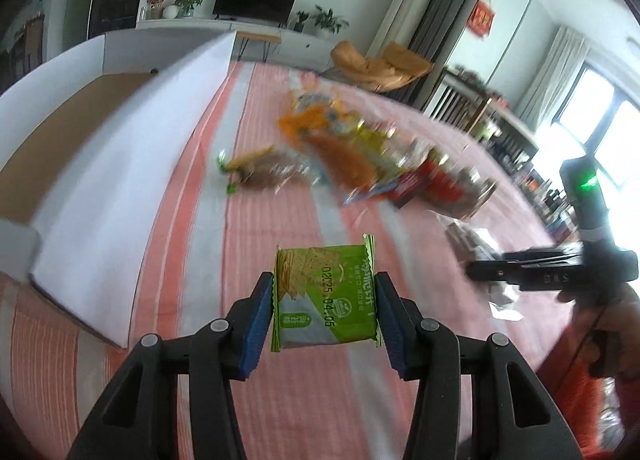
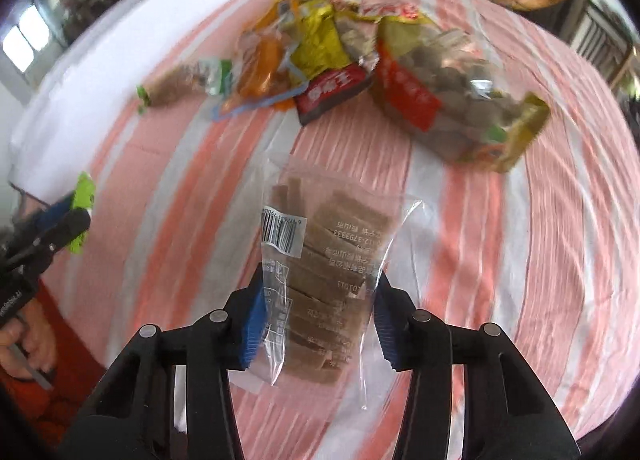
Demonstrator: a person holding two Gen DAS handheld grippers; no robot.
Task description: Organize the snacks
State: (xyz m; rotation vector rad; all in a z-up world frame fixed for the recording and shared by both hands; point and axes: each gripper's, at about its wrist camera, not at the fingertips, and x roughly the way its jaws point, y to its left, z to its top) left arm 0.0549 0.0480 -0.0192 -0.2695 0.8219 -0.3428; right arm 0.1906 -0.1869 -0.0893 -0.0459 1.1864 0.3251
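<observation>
My left gripper [image 1: 324, 312] is shut on a green cracker packet [image 1: 324, 296] and holds it above the striped cloth. My right gripper [image 2: 320, 312] is shut on a clear bag of brown wafer slices [image 2: 324, 272] with a barcode label, held above the cloth. A blurred pile of snack packets [image 1: 360, 156] lies ahead in the left wrist view, and it also shows in the right wrist view [image 2: 344, 60]. The right gripper shows at the right edge of the left wrist view [image 1: 480, 272]. The left gripper with the green packet shows at the left of the right wrist view [image 2: 80, 212].
A white cardboard box [image 1: 120, 148] with an open flap stands along the left of the pink-and-white striped cloth [image 1: 280, 400]. In the right wrist view the box's wall [image 2: 120, 44] runs along the upper left. Chairs, a TV and shelves stand beyond the table.
</observation>
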